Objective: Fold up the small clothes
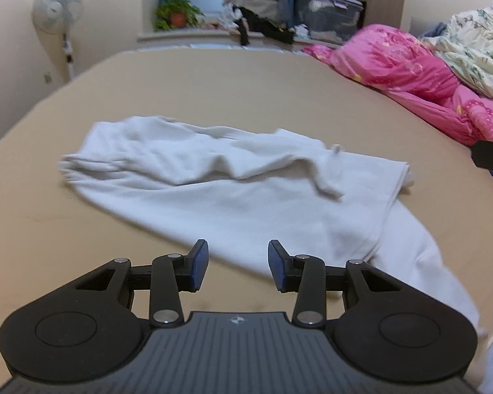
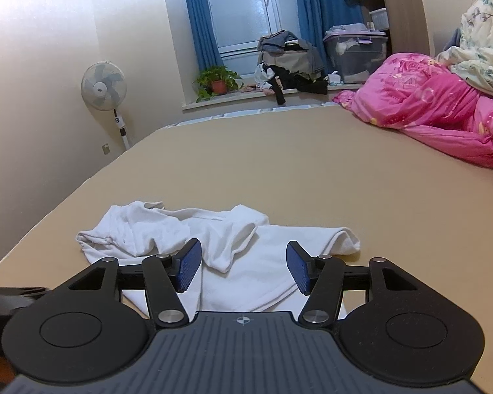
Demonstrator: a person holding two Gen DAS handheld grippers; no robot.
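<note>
- The left gripper [image 1: 237, 264] is held with its jaws spread and nothing between them, just above the near edge of the white garment [image 1: 233, 190].
- The right gripper [image 2: 244, 267] is likewise spread and empty, poised over the near part of the same garment [image 2: 246, 262].
- The garment is seen lying rumpled on the tan bed [image 2: 312, 164], its upper layer bunched and one part trailing toward the bed's edge.
- Only one layer could be pinched if the pads are closed on a wrinkle; a crooked fold would be caused.
- The trailing part could be dragged off the bed.
- Farther off, a pink quilt [image 2: 427, 105] is seen, well apart.
</note>
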